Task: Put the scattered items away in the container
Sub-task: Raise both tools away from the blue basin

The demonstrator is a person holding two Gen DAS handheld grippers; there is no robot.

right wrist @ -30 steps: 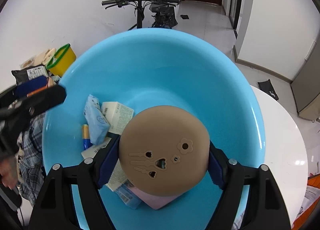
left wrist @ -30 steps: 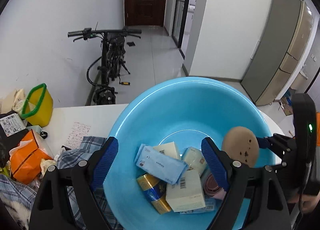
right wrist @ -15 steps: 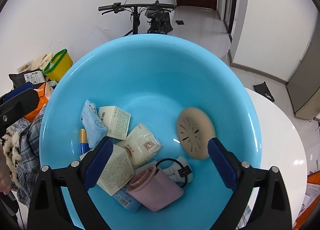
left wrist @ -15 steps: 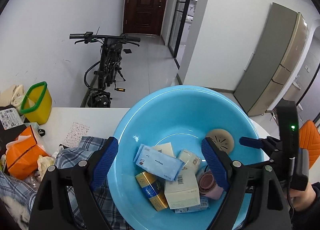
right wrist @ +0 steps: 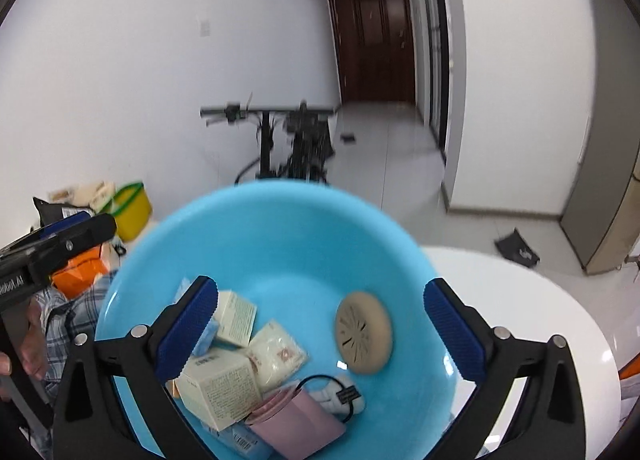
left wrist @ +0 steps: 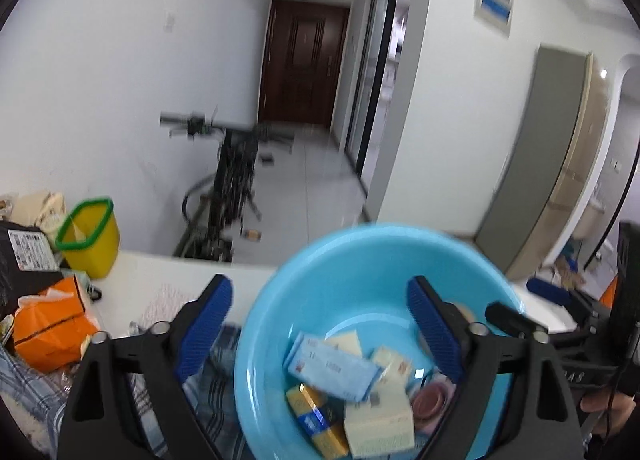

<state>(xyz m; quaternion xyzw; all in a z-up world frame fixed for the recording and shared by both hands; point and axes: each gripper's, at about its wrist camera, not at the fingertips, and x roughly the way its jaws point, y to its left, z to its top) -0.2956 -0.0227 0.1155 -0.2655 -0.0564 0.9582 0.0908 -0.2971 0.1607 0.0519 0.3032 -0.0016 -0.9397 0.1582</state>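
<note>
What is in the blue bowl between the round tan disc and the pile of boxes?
Nothing. In the right wrist view, bare blue bowl floor separates the tan disc from the boxes.

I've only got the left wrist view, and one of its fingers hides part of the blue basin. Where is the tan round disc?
Observer: In the right wrist view the tan disc lies on the inner slope of the blue basin, slotted face showing.
Operator: Is the right gripper holding it?
Observer: No. The right gripper has its jaws opening, wide apart, and neither pad touches the disc.
Operator: Anything else in there that I miss?
Observer: A white plug with a black cable lies beside a pink pouch near the basin's bottom.
</note>
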